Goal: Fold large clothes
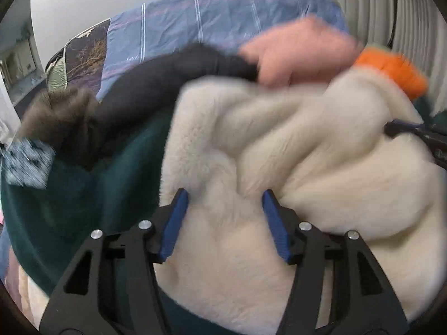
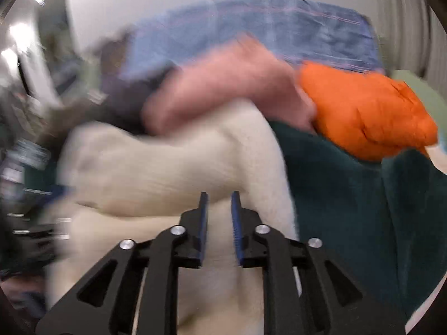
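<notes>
A cream fleece garment (image 1: 307, 153) lies bunched on a dark green fabric (image 1: 83, 201). My left gripper (image 1: 224, 195) stands open low over the fleece, its blue pads wide apart with a fold of fleece between them. In the right wrist view the same fleece (image 2: 156, 167) fills the middle. My right gripper (image 2: 220, 195) points down at it, its pads only a narrow gap apart with cream pile showing in the gap; blur hides whether they pinch it. The right gripper's tip (image 1: 413, 131) also shows at the fleece's right edge.
Other clothes are piled behind the fleece: a pink garment (image 1: 301, 53), an orange puffy one (image 2: 363, 111) and a black coat (image 1: 156, 83) with a fur trim (image 1: 56, 111). A blue striped sheet (image 1: 209, 19) covers the bed up to the wall. Pale vertical ribs (image 1: 391, 14) stand at the right.
</notes>
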Demonstrator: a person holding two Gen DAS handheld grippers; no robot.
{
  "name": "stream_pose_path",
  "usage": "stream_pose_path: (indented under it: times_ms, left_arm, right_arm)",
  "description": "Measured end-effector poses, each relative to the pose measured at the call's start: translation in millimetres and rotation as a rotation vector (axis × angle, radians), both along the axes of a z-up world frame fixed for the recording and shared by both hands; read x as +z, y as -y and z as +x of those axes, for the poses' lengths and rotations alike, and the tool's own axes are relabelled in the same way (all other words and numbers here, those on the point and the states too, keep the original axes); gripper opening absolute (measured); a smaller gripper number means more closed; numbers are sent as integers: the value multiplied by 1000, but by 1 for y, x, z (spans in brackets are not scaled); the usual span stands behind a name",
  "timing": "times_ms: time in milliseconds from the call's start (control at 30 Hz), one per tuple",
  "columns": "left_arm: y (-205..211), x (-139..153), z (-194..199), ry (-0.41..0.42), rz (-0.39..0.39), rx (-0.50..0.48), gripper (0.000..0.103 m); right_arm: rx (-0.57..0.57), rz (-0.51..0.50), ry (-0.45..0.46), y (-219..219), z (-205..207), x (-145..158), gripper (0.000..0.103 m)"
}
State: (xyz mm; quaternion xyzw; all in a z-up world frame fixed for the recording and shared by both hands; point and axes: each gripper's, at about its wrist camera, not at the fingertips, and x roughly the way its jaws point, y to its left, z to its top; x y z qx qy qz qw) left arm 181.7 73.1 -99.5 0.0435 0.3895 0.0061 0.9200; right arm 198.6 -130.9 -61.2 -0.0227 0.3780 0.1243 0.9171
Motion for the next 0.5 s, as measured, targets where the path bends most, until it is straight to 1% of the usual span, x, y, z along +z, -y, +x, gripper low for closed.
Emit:
stream_pose_path:
  times_ms: [33, 67, 100, 133, 167, 200, 267, 300, 333, 367, 400, 433, 467, 500]
  left_arm:
    - [-3, 2, -4, 26, -30, -8, 59]
    - [-6, 10, -8, 48, -52, -10, 59]
    - [-8, 15, -10, 62, -65, -6, 59]
    - [-16, 23, -17, 77, -115, -9, 59]
    - [-21, 26, -19, 81, -153, -8, 59]
    - [-29, 30, -23, 87, -190, 3, 65]
    - [-55, 43, -38, 119, -247, 76, 70]
    - [-71, 49, -47, 144, -269, 111, 75]
    - [-94, 55, -58, 177, -290, 171, 78]
    - [-114, 58, -69, 203, -304, 231, 86]
    - [-148, 58, -83, 230, -317, 330, 90]
    - [-173, 53, -94, 232, -327, 403, 91]
    - [-191, 49, -97, 223, -337, 449, 91]
    - [-218, 40, -106, 200, -368, 520, 91]
  right_arm:
    - [-6, -10, 10, 3, 3, -24, 19]
    - [-12, 37, -3, 11, 3, -25, 18]
    - [-14, 55, 5, 13, 2, -20, 20]
    - [-8, 56, 21, 15, -2, -16, 21]
    - [-7, 49, 17, 14, 0, -19, 21]
    - [-8, 49, 9, 14, 1, -20, 21]
    - [-8, 45, 12, 15, 4, -18, 21]
    - [-7, 44, 13, 15, 5, -17, 21]
    - [-6, 45, 13, 15, 6, -18, 22]
    - [-5, 48, 12, 14, 7, -18, 22]
    - [-4, 50, 11, 15, 12, -16, 22]
    - [-2, 50, 11, 14, 11, -15, 23]
    - [-2, 47, 13, 14, 6, -16, 23]
    - [-2, 45, 14, 12, 5, -19, 23]
